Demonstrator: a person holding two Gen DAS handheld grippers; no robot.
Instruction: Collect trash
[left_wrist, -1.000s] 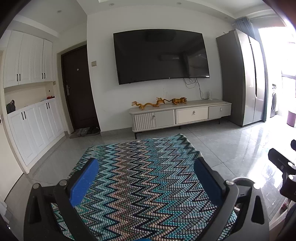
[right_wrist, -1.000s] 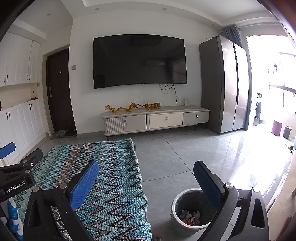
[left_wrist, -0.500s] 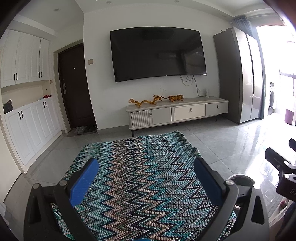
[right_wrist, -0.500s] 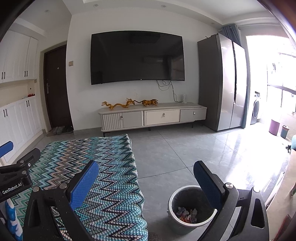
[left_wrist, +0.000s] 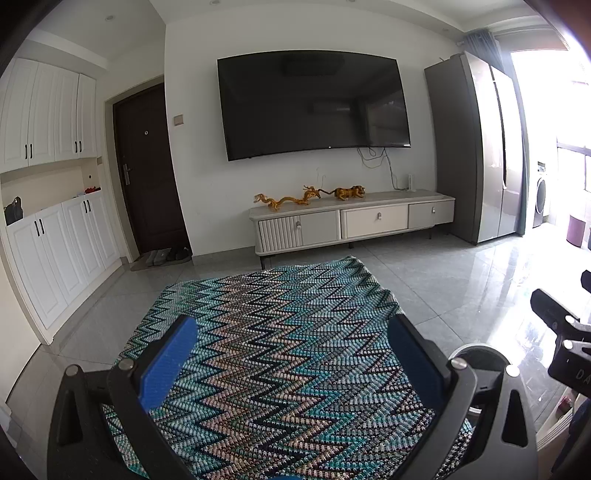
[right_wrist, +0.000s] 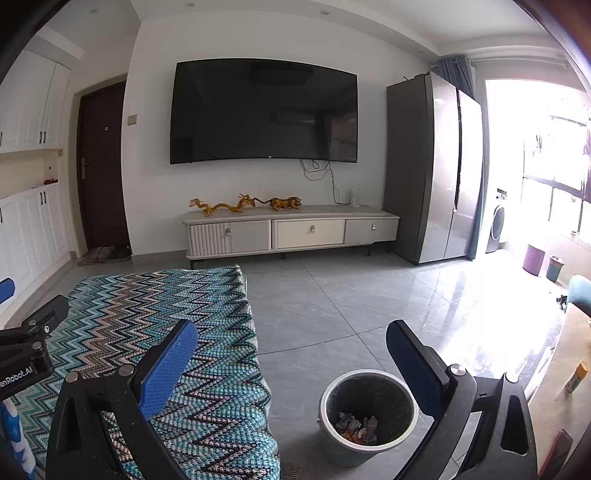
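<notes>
Trash (right_wrist: 356, 428) lies in the bin (right_wrist: 369, 378) below the right gripper (right_wrist: 291, 363); both it and the left gripper (left_wrist: 291, 360) gape empty, so collecting seems finished, with only withdrawal left.

Home living room, wall-mounted TV (right_wrist: 264, 110), low media cabinet (right_wrist: 290, 230), zigzag rug (left_wrist: 280, 354)

Both wrist views are aimed forward and level at the far television (left_wrist: 314, 105) (right_wrist: 264, 110) wall. The zigzag cloth (left_wrist: 280, 354) (right_wrist: 155, 332) is seen close, lower centre on the left, lower left on the right.
</notes>
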